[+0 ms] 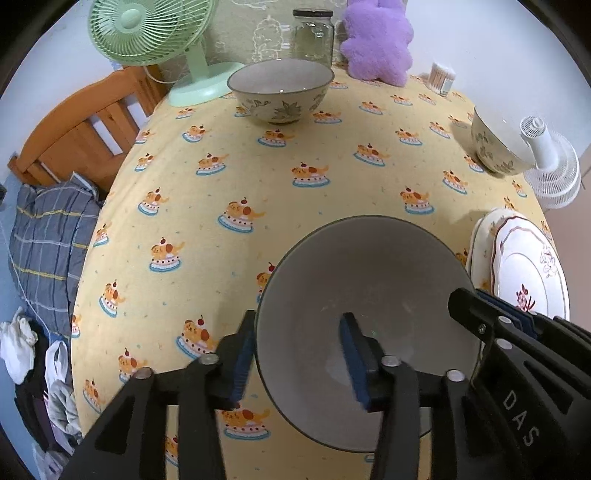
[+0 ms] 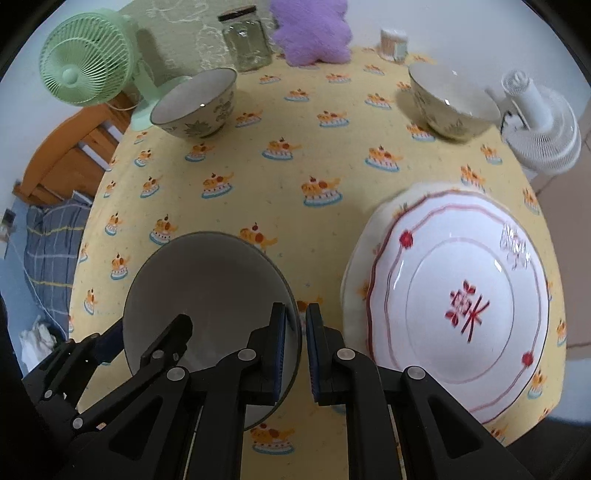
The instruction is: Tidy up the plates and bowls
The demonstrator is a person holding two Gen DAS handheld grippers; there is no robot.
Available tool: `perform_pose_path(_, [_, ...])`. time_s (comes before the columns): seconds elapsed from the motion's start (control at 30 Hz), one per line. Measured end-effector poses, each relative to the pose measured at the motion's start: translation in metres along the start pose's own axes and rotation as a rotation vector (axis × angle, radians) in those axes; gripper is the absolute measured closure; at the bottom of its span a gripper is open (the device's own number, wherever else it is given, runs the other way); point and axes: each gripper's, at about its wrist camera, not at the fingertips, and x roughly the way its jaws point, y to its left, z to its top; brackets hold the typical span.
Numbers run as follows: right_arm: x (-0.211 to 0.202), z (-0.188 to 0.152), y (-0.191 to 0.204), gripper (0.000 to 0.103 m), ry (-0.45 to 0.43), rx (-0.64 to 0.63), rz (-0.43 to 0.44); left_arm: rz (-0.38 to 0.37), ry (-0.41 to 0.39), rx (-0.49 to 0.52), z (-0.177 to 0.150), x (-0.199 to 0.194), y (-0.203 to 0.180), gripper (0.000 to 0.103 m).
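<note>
- The left gripper (image 1: 299,354) has its jaws parted, astride the near-left wall of the grey-lined ceramic bowl with a dark rim (image 1: 369,295): one blue pad is outside the rim, the other inside the hollow. The inner pad stands clear of the wall; whether the outer one touches the rim is hard to make out.
- The right gripper (image 2: 295,347) has its jaws drawn almost together over the right-hand rim of that same bowl, the left pad inside, the right pad outside. The rim itself is hidden behind the pads there, so a grip looks likely but contact is not plainly seen.
- The bowl sits at the near edge of the tabletop (image 1: 295,206), which wears a yellow cloth printed with dogs on cakes; its near part is cut off by the gripper bodies.
- Just right of it lies a white scalloped plate with red flowers (image 2: 461,302) on top of another pale plate, of which only a sliver shows.
- Two leaf-patterned bowls stand farther back: one at far left (image 1: 280,92), one at far right (image 1: 495,144), partly covered by a white fan (image 1: 550,166).
- Along the far edge: a green desk fan (image 1: 155,33), a clear glass jar (image 1: 314,35), a purple plush cushion (image 1: 376,40) cut off at the top, and a tub of cotton swabs (image 1: 441,75), small and blurred.
</note>
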Motion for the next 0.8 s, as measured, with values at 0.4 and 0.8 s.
perform_pose_path(0.4, [-0.017, 0.005, 0.006, 0.037, -0.069, -0.127, -0.007, 0.014, -0.059, -0.061, -0.004, -0.02, 0.002, 0.023])
perform_pose_path(0.8, [-0.055, 0.025, 0.025, 0.026, -0.193, -0.11, -0.046, -0.016, -0.191, -0.005, 0.029, -0.058, 0.019, 0.021])
